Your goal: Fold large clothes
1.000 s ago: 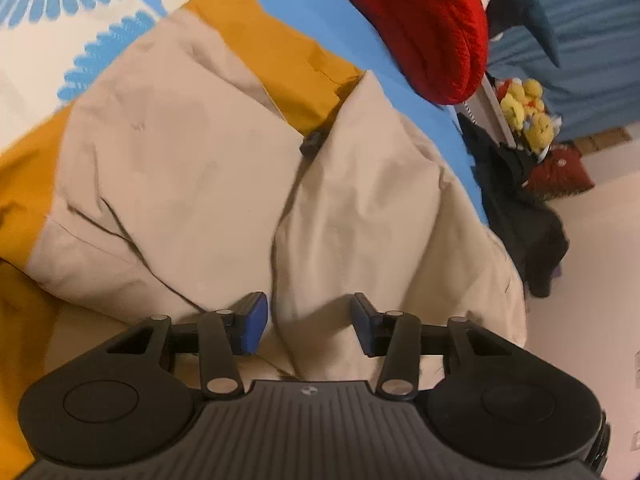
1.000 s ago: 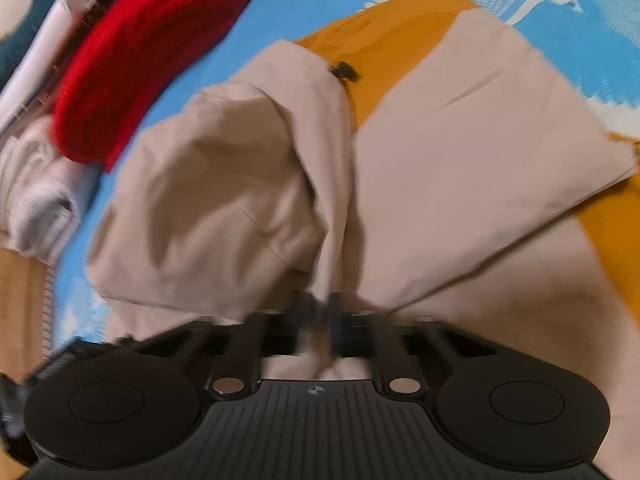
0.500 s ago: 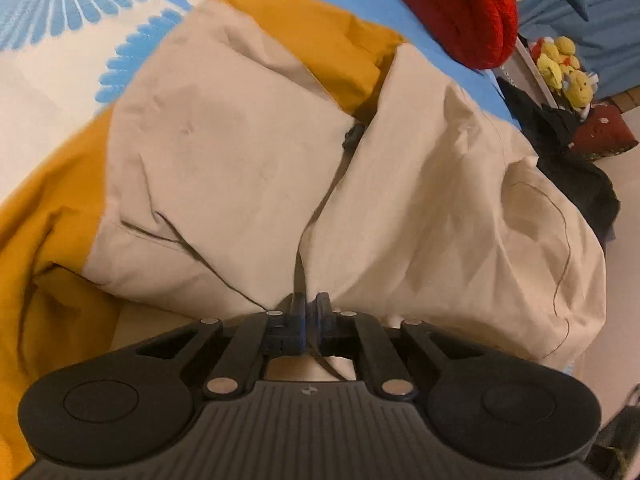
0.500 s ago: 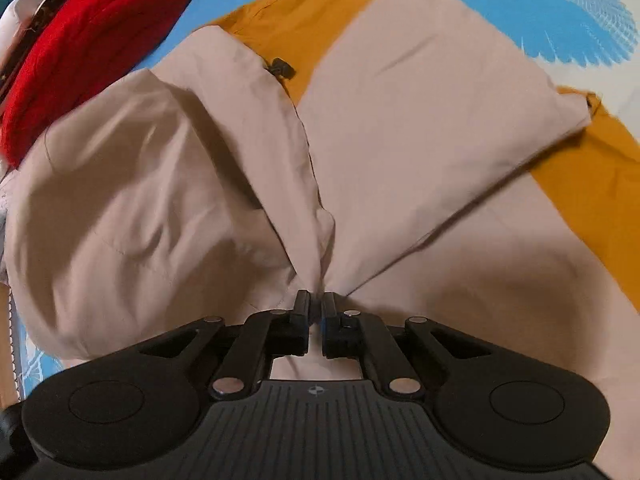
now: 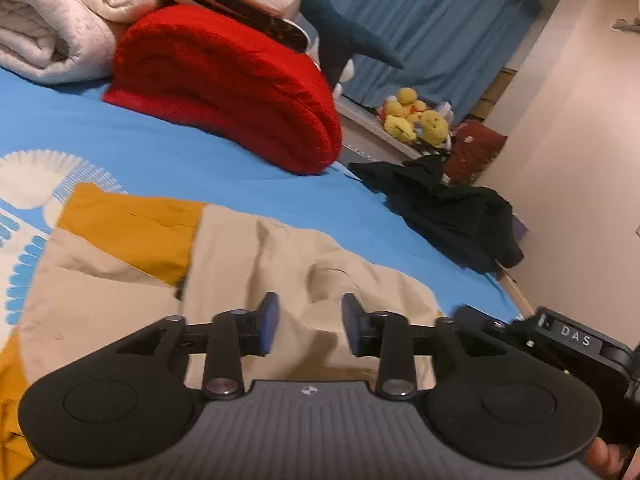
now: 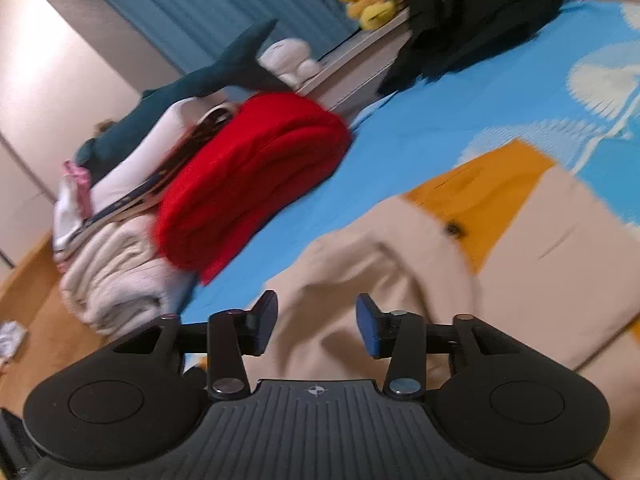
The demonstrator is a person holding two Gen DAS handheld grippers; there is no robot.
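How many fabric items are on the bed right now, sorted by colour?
Beige and mustard: 1, the garment being folded
Red: 1, folded blanket
Cream: 1, rolled blanket
Black: 1, clothes heap at the bed's edge
Total: 4

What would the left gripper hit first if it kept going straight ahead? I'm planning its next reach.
Probably the beige garment lying just beyond the left gripper, whose jaws are opening with nothing between them; depth is unclear.

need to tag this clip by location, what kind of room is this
Most likely a bedroom. The beige and mustard garment lies on a bed with a blue patterned sheet; folded blankets, one red, are stacked at its far end, and yellow plush toys sit in front of blue curtains.
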